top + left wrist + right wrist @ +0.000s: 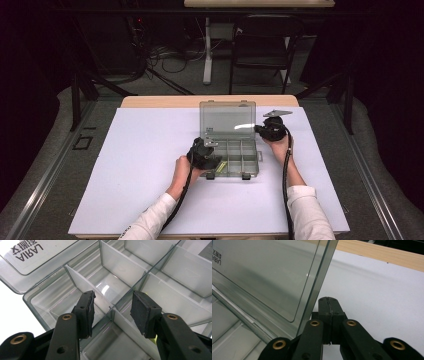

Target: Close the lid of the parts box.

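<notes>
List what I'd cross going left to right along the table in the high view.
White sheet → left claw → clear compartment box with its lid up → right claw → white sheet again.

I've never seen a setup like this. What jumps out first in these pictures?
A clear plastic compartment box sits mid-table on a white sheet, its lid standing open. The left gripper, jaws apart, hangs over a white divider near the box's front left corner. The right gripper, jaws pressed together, sits just beside the lid's right edge; whether it touches the lid is unclear.
</notes>
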Demonstrator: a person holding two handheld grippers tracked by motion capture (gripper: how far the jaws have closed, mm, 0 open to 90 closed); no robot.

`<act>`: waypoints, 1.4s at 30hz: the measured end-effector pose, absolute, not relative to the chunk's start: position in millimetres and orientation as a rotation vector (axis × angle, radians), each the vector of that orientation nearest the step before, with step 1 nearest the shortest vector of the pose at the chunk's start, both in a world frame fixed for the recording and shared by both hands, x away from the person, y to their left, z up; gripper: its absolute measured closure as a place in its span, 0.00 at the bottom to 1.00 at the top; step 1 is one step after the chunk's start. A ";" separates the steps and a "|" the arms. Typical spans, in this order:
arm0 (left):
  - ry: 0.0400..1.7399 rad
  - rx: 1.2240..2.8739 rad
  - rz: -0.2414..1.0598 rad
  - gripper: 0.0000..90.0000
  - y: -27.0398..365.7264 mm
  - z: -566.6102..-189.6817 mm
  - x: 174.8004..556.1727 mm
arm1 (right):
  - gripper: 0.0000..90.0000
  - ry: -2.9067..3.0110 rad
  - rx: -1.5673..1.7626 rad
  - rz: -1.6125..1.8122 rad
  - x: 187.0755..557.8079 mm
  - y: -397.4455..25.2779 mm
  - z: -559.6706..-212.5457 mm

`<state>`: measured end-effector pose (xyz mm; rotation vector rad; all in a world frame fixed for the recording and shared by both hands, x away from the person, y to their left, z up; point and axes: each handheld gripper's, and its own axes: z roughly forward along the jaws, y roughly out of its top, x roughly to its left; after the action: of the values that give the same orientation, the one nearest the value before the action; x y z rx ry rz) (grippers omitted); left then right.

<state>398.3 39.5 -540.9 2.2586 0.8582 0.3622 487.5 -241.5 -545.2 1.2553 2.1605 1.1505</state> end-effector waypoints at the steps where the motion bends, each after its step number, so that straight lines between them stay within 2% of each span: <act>1: 0.858 2.258 0.362 0.60 39.5 -540.9 398.3 | 1.00 2.161 1.251 1.150 487.4 -241.4 -544.9; 42: 0.861 2.254 0.366 0.59 39.6 -541.2 397.8 | 1.00 2.108 1.169 1.204 478.7 -243.5 -529.3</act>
<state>397.8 39.6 -541.2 2.2535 0.8614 0.3659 478.7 -243.5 -529.3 1.1692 2.1083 1.2044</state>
